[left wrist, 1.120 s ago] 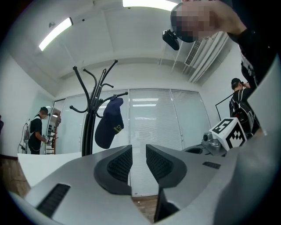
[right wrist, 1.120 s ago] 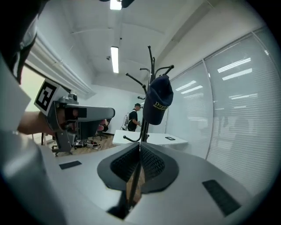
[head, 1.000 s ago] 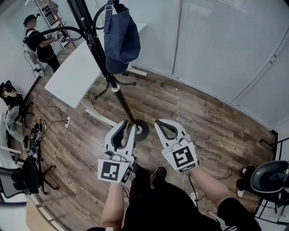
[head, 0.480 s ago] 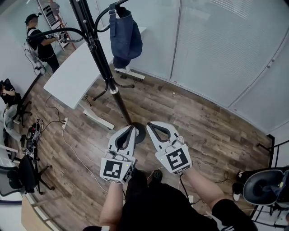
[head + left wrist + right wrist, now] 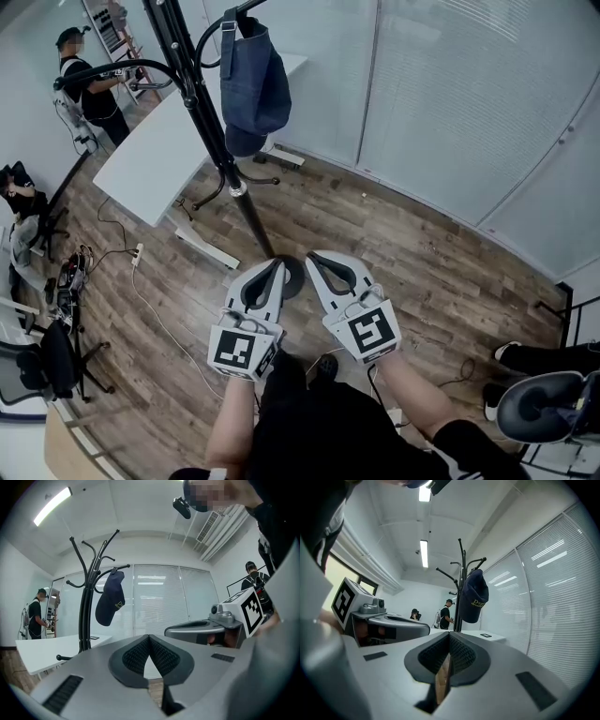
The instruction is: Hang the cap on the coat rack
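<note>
A dark blue cap [image 5: 251, 84] hangs from a curved hook of the black coat rack [image 5: 211, 122], clear of both grippers. The left gripper view shows the cap [image 5: 109, 604] hanging on the rack [image 5: 86, 616] well ahead. In the right gripper view the cap [image 5: 473, 597] also hangs far ahead. My left gripper [image 5: 279, 265] is shut and empty, low down near the rack's round base [image 5: 292, 274]. Just to its right, my right gripper [image 5: 312, 257] is also shut with nothing held. Both point level, side by side.
A white table [image 5: 159, 141] stands behind the rack. A person [image 5: 84, 84] works at the far left by shelving. Glass walls with blinds [image 5: 450, 103] run along the right. An office chair [image 5: 548, 403] sits at the lower right; cables [image 5: 141, 281] trail over the wood floor.
The left gripper's jaws have gone from slightly apart to closed. Both grippers have drawn closer together near the rack's base. The cap has swung a little on its hook.
</note>
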A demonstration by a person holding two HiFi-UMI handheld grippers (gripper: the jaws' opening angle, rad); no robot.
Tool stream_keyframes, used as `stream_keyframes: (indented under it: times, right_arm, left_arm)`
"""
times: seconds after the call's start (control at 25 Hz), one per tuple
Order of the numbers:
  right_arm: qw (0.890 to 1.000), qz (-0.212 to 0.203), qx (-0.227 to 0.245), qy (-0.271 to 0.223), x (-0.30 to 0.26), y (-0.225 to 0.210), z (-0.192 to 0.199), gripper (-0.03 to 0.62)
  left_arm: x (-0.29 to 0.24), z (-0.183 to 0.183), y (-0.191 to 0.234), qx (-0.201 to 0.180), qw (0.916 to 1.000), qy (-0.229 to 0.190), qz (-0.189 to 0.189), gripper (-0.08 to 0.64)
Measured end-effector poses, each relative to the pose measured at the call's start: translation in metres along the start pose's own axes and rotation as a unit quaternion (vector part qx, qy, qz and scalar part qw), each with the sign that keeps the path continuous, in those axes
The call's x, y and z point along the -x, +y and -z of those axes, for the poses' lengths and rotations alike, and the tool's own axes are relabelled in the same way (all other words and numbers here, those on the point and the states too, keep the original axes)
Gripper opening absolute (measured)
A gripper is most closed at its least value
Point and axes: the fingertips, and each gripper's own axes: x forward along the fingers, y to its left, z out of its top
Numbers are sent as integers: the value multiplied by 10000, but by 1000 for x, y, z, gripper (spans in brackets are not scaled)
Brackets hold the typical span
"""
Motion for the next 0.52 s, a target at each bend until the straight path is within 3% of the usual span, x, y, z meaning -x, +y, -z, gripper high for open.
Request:
stream_keyframes:
  times: [0.52]
  right_arm:
    - [9990, -63, -335, 273, 6, -7, 6, 29]
  left_arm:
    - [-8, -2, -7, 23, 10000, -30, 67, 15]
